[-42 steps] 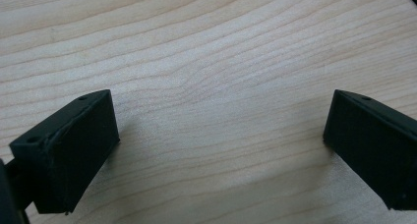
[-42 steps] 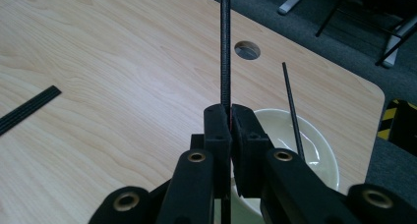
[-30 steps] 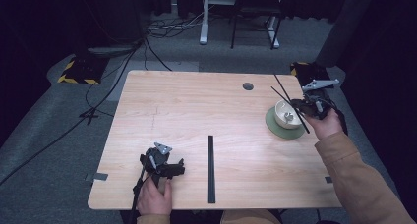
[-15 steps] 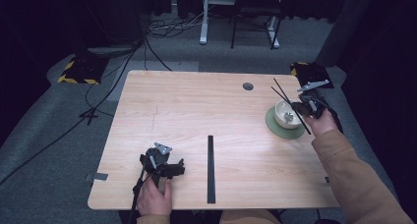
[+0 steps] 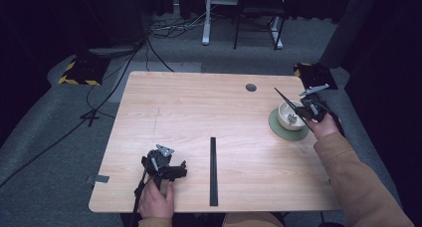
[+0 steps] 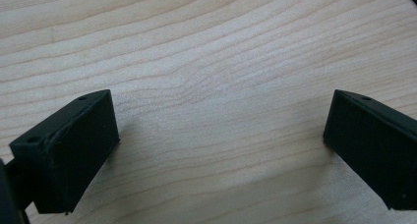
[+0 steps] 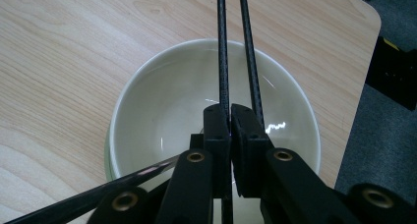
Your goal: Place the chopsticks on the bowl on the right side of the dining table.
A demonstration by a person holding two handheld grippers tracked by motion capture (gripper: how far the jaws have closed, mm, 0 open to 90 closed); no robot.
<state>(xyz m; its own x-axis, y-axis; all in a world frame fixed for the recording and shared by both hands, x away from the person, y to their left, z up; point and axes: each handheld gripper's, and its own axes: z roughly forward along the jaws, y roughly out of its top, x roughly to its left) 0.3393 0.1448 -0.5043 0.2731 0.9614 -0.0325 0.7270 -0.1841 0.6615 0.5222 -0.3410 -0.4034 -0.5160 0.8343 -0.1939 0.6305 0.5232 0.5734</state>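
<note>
A white bowl point(image 5: 287, 112) stands on a green saucer point(image 5: 278, 130) at the table's right side. My right gripper point(image 5: 297, 116) hovers over the bowl, shut on a pair of thin black chopsticks point(image 5: 283, 97) that point away to the far left. In the right gripper view the jaws point(image 7: 230, 121) pinch one chopstick point(image 7: 222, 52), while the second point(image 7: 250, 62) lies just beside it over the empty bowl point(image 7: 162, 96). My left gripper point(image 5: 179, 170) rests near the front edge, open; between its jaws point(image 6: 221, 130) lies bare wood.
A long black strip point(image 5: 213, 170) lies on the wooden table point(image 5: 199, 107) front of centre, right of the left gripper. A round cable hole point(image 5: 251, 87) sits near the far edge. A dark glossy rod point(image 7: 98, 197) crosses below the right jaws.
The right hand has shifted slightly left over the bowl with the chopsticks. The left gripper has not moved.
</note>
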